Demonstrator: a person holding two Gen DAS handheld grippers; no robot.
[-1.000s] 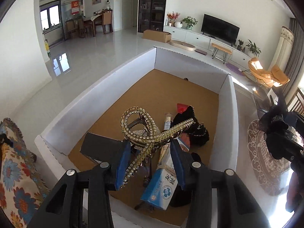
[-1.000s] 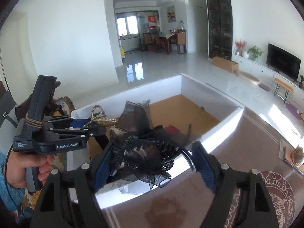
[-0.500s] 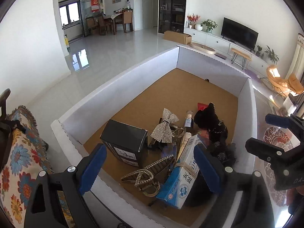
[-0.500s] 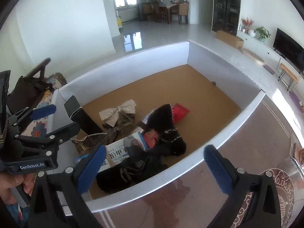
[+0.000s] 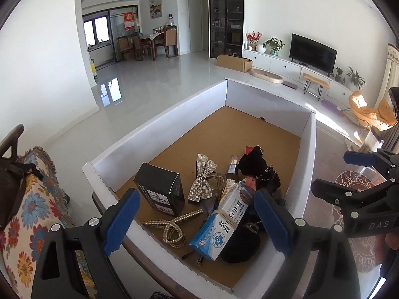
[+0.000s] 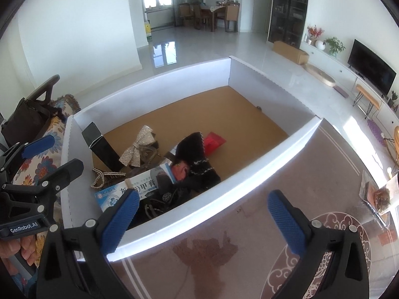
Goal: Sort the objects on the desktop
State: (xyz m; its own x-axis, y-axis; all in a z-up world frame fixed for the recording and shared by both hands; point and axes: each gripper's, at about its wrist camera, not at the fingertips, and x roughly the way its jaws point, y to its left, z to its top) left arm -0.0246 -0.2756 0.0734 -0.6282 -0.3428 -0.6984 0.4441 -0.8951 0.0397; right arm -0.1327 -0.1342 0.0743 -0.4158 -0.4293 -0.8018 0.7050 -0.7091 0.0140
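A white-walled box with a tan cardboard floor holds everything, the far half of that floor bare and the clutter bunched at the near end. On the floor: a black carton by the left wall, a rhinestone bow just beside it, a beaded hair clip in front, and a blue-and-white medicine box tilted across dark fabric pieces. A red item peeks out past the black cloth (only partly visible).
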